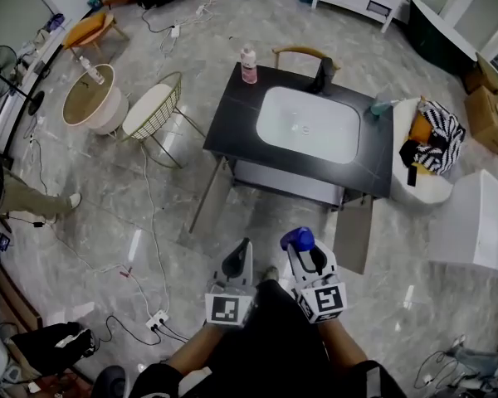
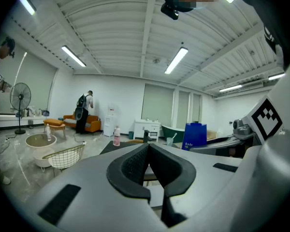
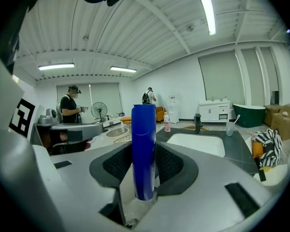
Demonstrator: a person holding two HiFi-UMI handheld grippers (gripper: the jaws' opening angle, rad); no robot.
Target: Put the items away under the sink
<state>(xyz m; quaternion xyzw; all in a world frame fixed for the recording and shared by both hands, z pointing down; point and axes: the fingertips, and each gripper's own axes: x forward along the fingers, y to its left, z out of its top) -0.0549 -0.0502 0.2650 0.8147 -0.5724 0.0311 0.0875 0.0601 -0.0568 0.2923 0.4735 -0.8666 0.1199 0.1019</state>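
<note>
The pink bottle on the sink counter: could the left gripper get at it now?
Probably yes after stepping closer: the left gripper is empty, jaws together, and the pink bottle stands alone at a far corner of the counter.

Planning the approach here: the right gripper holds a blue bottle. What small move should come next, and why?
Probably carry the right gripper forward and down toward the open cabinet under the sink. Its jaws clamp the blue bottle upright, both cabinet doors stand open, and the cabinet is some way ahead. The left gripper is shut and empty.
</note>
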